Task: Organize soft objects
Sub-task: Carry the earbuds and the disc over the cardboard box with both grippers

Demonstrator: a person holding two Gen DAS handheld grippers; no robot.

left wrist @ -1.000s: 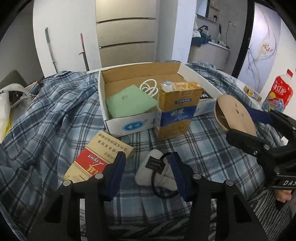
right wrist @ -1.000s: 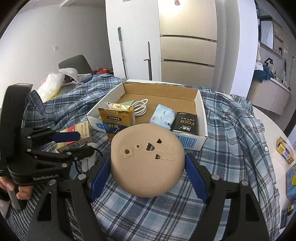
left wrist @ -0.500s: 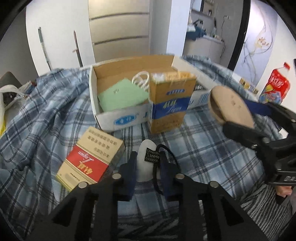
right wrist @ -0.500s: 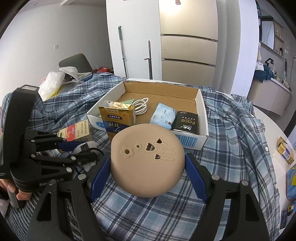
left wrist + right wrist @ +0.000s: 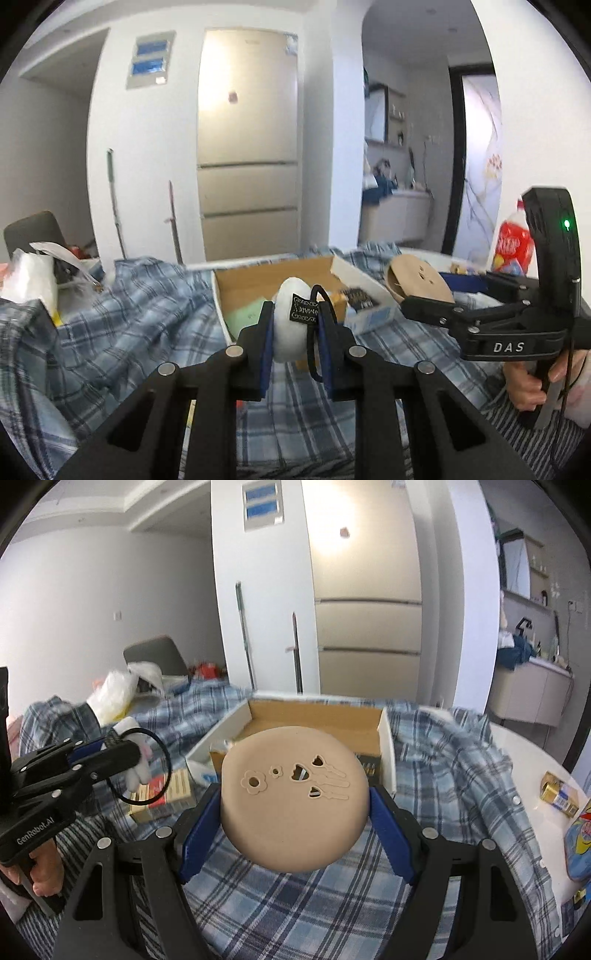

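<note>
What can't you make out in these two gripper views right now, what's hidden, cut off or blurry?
- Cardboard box contents: right wrist view, mostly hidden behind the tan round pad in the right gripper.
- Label print on the white plush toy: left wrist view, too small; left gripper fingers cover its sides.
- Red bottle: left wrist view, partly behind the other gripper.

White walls point(image 5: 155, 602) enclose the room. A tall beige refrigerator point(image 5: 247, 147) stands against the far wall, two long-handled tools point(image 5: 116, 206) leaning just beside it on its left. A grey chair point(image 5: 155, 657) sits at the left. On the right, a doorway opens onto a counter point(image 5: 532, 694) under wall shelves point(image 5: 397, 114); daylight is bright
</note>
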